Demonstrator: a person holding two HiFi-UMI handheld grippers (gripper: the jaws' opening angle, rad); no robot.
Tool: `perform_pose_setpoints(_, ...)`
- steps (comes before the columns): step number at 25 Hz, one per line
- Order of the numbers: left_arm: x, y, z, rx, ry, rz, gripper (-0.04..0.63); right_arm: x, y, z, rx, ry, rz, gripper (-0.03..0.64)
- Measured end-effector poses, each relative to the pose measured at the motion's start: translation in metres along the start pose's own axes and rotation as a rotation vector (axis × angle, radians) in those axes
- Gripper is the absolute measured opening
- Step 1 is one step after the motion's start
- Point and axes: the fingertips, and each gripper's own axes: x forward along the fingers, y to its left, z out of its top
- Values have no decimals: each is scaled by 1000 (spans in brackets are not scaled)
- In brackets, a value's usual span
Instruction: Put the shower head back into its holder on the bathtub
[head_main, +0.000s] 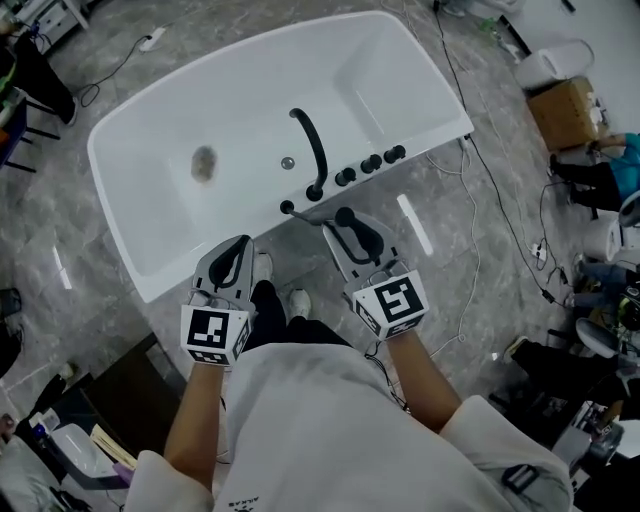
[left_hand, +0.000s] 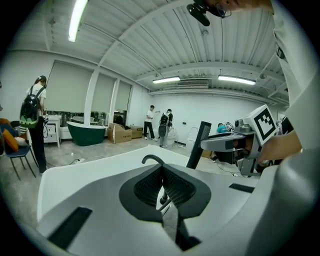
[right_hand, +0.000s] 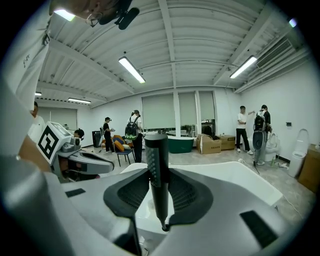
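The white bathtub (head_main: 112, 195) lies in front of me, with a black curved faucet (head_main: 312, 150) and black knobs (head_main: 370, 163) on its near rim. A small black holder (head_main: 287, 207) sits on that rim left of the faucet base. My right gripper (head_main: 346, 222) is just short of the rim, shut on the black stick shower head (right_hand: 156, 170), which stands upright between its pads. A thin hose (head_main: 310, 217) runs from the holder area to it. My left gripper (head_main: 238, 255) hovers left of it, shut with nothing held; its own view shows the pads (left_hand: 150, 185) meeting.
The tub's drain (head_main: 204, 163) shows in the basin. Cables (head_main: 478, 190) trail over the grey floor on the right, near a cardboard box (head_main: 566, 110). My shoes (head_main: 298, 300) stand between the grippers. Several people, a green tub (left_hand: 86, 132) and boxes are far across the room.
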Motion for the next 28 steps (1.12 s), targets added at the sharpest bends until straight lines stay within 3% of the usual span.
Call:
perform_pose_setpoints(10, 26, 14, -21, -37, 46, -34, 12, 39, -5, -30, 16, 79, 4, 129)
perform_pose_setpoints(28, 55, 44, -66, -64, 109, -12, 12, 94, -15, -91, 29, 178, 27, 129)
